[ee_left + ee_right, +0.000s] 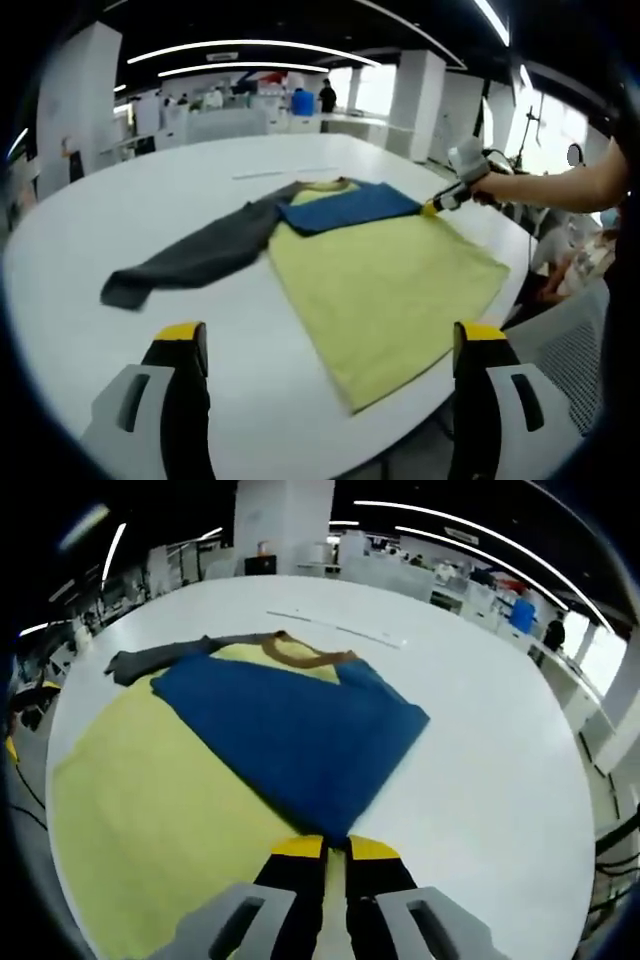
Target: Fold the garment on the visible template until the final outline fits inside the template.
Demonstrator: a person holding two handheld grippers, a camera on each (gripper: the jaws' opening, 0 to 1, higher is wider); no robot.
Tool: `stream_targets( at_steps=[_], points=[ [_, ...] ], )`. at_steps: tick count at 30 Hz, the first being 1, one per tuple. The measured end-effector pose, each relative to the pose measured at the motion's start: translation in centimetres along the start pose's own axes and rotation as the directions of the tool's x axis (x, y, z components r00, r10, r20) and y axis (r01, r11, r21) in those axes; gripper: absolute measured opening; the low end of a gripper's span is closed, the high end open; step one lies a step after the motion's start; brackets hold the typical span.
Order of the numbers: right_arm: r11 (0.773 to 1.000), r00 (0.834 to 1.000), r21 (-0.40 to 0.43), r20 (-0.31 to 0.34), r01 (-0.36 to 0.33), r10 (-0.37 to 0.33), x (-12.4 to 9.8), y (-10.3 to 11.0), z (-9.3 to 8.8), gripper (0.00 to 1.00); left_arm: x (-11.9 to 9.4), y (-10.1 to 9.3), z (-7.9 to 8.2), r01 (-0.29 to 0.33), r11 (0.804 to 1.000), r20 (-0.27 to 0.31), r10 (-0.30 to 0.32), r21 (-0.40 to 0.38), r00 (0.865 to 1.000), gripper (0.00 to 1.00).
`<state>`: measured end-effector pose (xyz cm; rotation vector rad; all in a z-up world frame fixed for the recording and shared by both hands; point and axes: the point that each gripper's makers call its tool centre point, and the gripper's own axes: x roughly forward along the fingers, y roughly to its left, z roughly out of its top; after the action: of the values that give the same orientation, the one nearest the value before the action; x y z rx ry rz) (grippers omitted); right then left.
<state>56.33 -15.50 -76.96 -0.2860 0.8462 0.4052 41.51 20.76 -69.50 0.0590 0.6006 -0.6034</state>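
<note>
A shirt [390, 285] lies flat on the white table [200, 190]. Its yellow body runs lengthwise from the collar [300, 658] at the far end down toward the table's near edge. One grey sleeve [195, 258] stretches out sideways, pointing away from the body. The blue sleeve [290, 730] is folded across the chest. The right tongs [335, 848] are pressed together on the blue sleeve's tip. The left tongs [330, 345] are spread wide, hovering above the table near the shirt's lower edge.
</note>
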Motion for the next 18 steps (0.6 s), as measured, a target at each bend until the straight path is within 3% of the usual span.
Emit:
stream_targets(
  at_steps=[14, 18],
  points=[
    [0.999, 1.000, 0.041, -0.005, -0.004, 0.004, -0.1, -1.7, -0.7, 0.02, 0.0, 1.4, 0.1, -0.032, 0.999, 0.003, 0.032, -0.034, 0.999, 0.98],
    [0.997, 0.999, 0.072, 0.003, -0.033, 0.033, -0.2, -1.7, -0.8, 0.07, -0.1, 2.0, 0.2, -0.044, 0.998, 0.002, 0.045, -0.034, 0.999, 0.98]
  ],
)
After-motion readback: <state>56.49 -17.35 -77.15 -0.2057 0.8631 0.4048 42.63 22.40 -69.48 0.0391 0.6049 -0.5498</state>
